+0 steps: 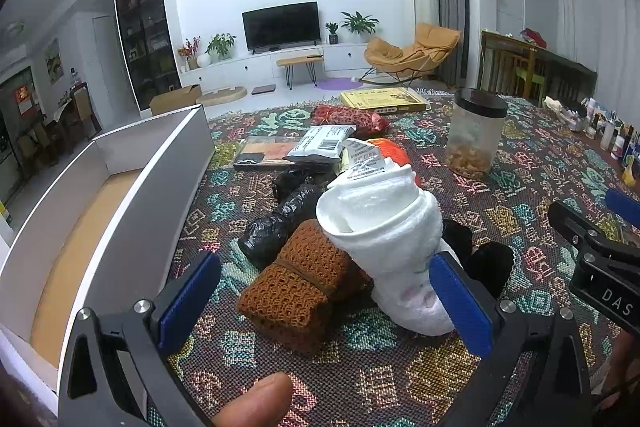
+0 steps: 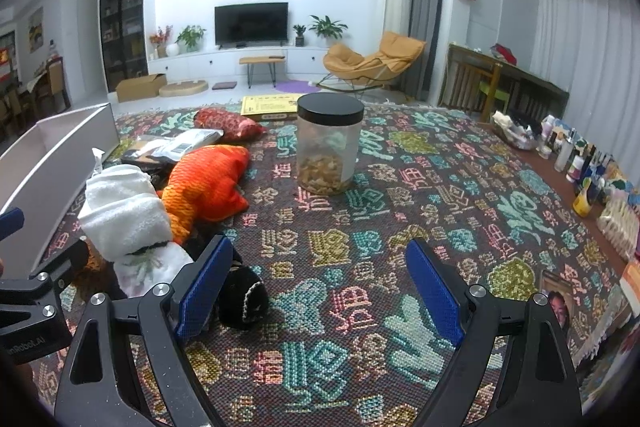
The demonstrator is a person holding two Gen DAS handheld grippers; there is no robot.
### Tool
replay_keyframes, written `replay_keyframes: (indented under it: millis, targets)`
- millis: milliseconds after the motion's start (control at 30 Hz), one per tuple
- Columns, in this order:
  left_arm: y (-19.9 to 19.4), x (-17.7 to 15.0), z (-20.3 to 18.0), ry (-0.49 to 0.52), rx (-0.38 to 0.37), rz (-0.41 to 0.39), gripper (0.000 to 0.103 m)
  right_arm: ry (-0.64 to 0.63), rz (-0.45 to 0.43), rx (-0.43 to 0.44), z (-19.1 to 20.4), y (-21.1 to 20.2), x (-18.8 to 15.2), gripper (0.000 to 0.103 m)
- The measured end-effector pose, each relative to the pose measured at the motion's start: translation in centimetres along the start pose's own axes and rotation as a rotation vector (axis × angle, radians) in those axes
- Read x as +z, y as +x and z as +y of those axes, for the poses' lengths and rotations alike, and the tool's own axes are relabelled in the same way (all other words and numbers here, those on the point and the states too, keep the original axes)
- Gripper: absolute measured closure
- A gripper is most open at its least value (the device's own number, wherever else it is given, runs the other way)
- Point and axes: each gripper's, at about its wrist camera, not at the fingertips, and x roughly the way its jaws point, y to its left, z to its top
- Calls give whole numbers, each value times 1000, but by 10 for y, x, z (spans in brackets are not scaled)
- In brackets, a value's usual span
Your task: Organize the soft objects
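Crowding the open left tool (image 1: 324, 303), brown knit (image 1: 298, 289) touches white towel (image 1: 384, 227); right tool (image 2: 326, 291) gapes empty.

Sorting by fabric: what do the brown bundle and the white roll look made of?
Brown bundle: open-knit yarn, matte; mesh-like holes show, likely wool or acrylic. White roll: fluffy terry-like cloth, probably cotton; a looped, nubby surface and a sewn tag show.

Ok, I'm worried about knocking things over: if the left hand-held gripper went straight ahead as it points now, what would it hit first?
Most likely the brown knitted roll, lying between the open fingers of the left hand-held gripper. The white rolled towel leans just beside its right finger; depth is hard to judge.
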Motion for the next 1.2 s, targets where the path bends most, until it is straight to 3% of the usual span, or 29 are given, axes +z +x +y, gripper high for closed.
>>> replay_keyframes:
  millis: [1200]
  targets:
    - [7, -4, -1, -2, -6, 24, 0, -1, 2, 4, 1, 1, -1, 12]
